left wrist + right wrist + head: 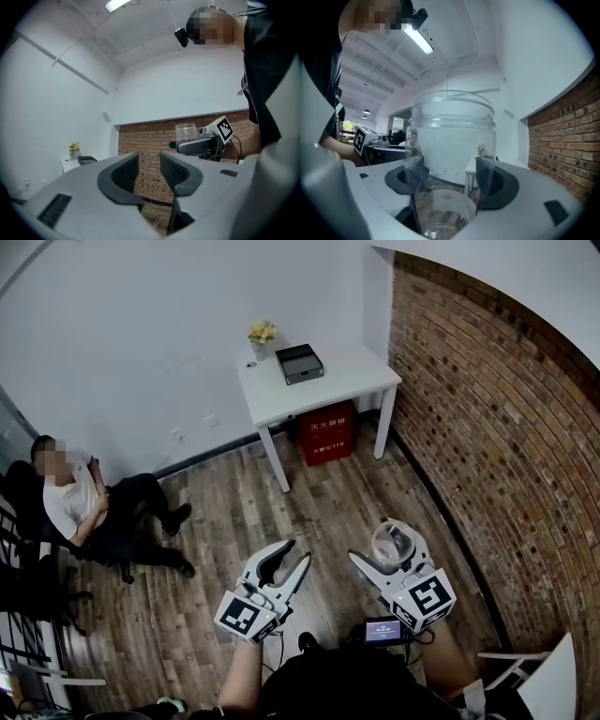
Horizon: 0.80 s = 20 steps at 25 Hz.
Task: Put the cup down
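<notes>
While my right gripper (450,180) clamps both jaws on the lower wall of the clear cup (452,131), carrying it upright in mid-air, my left gripper (146,171) stands beside it with jaws apart and nothing between them. Below both lies the wooden floor (281,512); the white table (349,371) stands well apart ahead. Risk, as I judge it: the smooth wall gives the pads little purchase, so loosening before the cup rests on a surface would drop it.

White table (347,381) bears a dark box (300,363) and perhaps potted flowers (262,335)
</notes>
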### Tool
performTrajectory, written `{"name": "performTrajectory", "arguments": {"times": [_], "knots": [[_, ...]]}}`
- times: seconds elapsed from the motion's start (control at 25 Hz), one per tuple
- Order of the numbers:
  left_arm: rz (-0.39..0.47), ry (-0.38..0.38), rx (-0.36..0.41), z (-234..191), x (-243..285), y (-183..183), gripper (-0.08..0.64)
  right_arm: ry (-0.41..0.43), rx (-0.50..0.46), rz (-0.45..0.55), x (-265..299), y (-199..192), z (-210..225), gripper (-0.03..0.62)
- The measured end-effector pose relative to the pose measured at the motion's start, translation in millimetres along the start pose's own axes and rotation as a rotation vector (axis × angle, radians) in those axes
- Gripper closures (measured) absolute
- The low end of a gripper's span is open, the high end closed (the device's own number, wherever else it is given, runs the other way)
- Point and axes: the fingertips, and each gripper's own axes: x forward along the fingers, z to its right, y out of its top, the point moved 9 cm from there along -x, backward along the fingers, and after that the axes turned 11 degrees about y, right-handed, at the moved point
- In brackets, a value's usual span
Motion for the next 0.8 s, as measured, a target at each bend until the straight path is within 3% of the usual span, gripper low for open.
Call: {"name": "performTrajectory", "arguments": {"times": [0.32, 0.8], "knots": [[-0.005, -0.001, -0.013, 4, 8, -3, 0.417, 0.001, 0.009, 0.001, -5, -4, 7, 0.229], [-0.011, 0.079, -0.006, 20, 57, -7, 0.417, 0.028, 0.005, -0.007, -25, -14, 71, 0.229]]}}
